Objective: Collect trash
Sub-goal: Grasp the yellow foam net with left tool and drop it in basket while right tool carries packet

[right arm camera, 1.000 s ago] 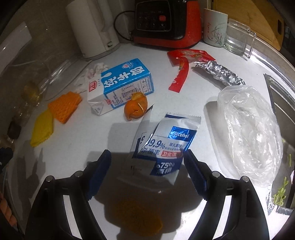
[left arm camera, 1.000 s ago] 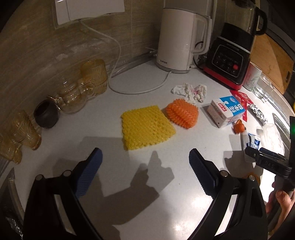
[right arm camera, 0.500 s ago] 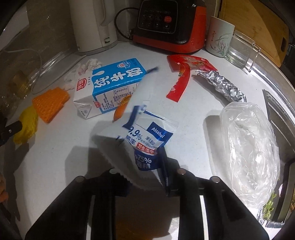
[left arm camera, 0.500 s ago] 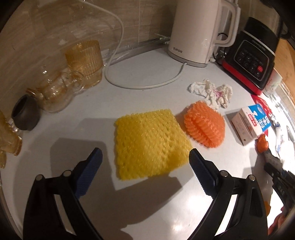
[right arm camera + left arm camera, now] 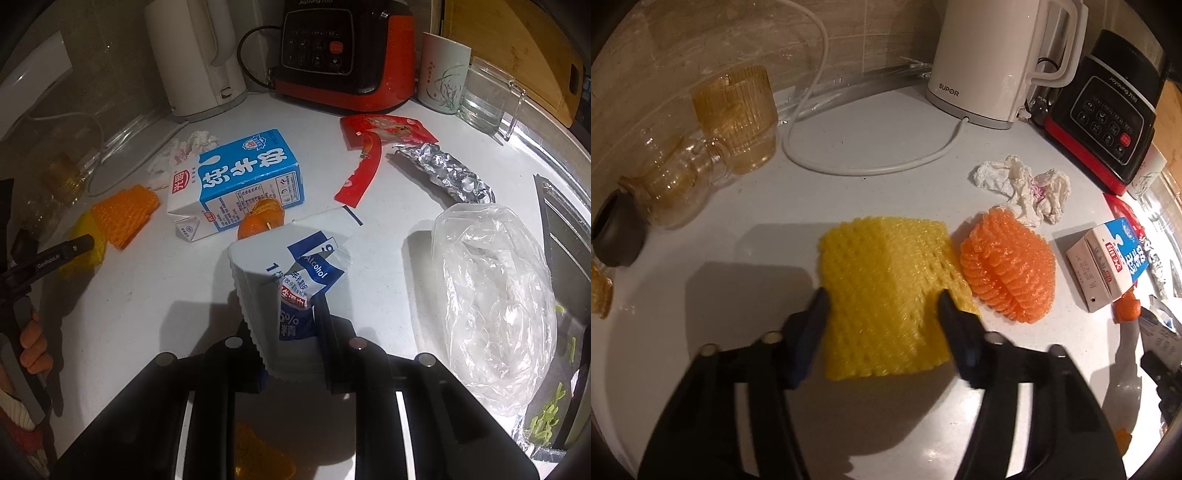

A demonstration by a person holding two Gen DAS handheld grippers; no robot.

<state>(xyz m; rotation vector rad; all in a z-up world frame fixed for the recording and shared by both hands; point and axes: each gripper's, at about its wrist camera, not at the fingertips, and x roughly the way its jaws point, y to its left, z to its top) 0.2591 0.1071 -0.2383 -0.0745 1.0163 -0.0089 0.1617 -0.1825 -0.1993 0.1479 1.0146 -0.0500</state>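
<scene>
A: What is the biggest thing on the white countertop (image 5: 746,229)?

B: A white electric kettle (image 5: 993,55) stands at the back by the wall, and everything else can be placed from it. Just to its right sits a black and red blender base (image 5: 1108,122).

A: And the trash?

B: In front of the kettle lies a square yellow foam fruit net (image 5: 886,291). Closer to the kettle, between it and the net, is a crumpled white tissue (image 5: 1023,188). An orange foam fruit net (image 5: 1008,266) touches the yellow one's right edge. Further right of the kettle lies a blue and white milk carton (image 5: 236,184) on its side, with a piece of orange peel (image 5: 258,221) against its near face.

A: What is the left gripper (image 5: 882,299) doing?

B: Its jaws sit against the yellow net's two side edges, narrowed on it, and the net rests flat on the counter. I cannot tell whether the grip is firm.

A: And the right gripper (image 5: 288,339)?

B: It is clenched on a blue and white alcohol wipe packet (image 5: 291,288), holding it up off the counter, well in front of the kettle and just before the carton.

A: Anything smaller nearby?

B: A clear plastic bag (image 5: 495,295), crumpled silver foil (image 5: 443,170) and a torn red wrapper (image 5: 373,147) lie far right of the kettle.
</scene>
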